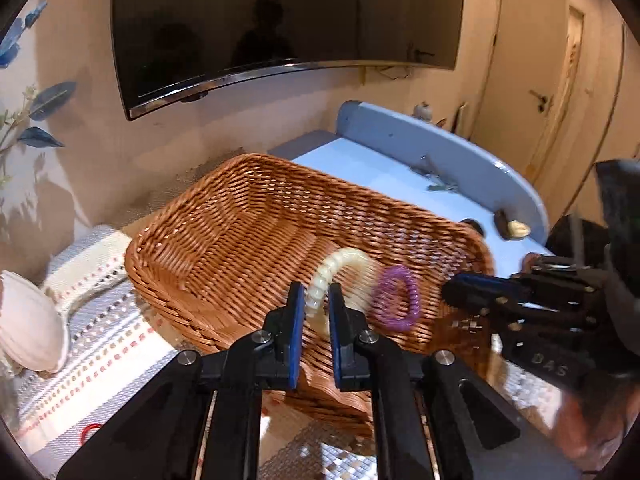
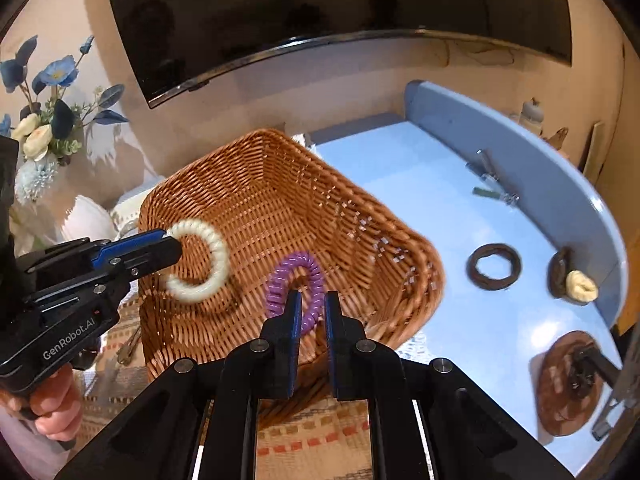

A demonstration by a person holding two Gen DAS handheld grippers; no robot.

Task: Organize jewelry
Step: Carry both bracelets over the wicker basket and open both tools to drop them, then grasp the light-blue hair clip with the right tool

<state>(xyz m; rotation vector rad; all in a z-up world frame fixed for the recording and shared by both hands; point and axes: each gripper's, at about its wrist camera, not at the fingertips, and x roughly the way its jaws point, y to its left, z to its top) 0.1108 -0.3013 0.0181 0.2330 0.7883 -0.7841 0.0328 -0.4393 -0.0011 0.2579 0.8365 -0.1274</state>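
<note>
A brown wicker basket (image 1: pixel 240 224) (image 2: pixel 256 200) stands in the middle. My left gripper (image 1: pixel 314 300) (image 2: pixel 170 242) is shut on a cream spiral hair tie (image 1: pixel 340 272) (image 2: pixel 204 260) and holds it over the basket. My right gripper (image 2: pixel 313 304) (image 1: pixel 448 292) holds a purple spiral hair tie (image 2: pixel 294 280) (image 1: pixel 396 300) between its fingers, over the basket's near side.
A blue tray (image 2: pixel 440 208) (image 1: pixel 360 160) lies right of the basket, with a dark ring (image 2: pixel 494 266), a dark band with a cream piece (image 2: pixel 572 278) and a clip (image 2: pixel 492 188). A round brown piece (image 2: pixel 568 384), a striped cloth (image 1: pixel 100 320), a shell (image 1: pixel 28 320), flowers (image 2: pixel 44 128).
</note>
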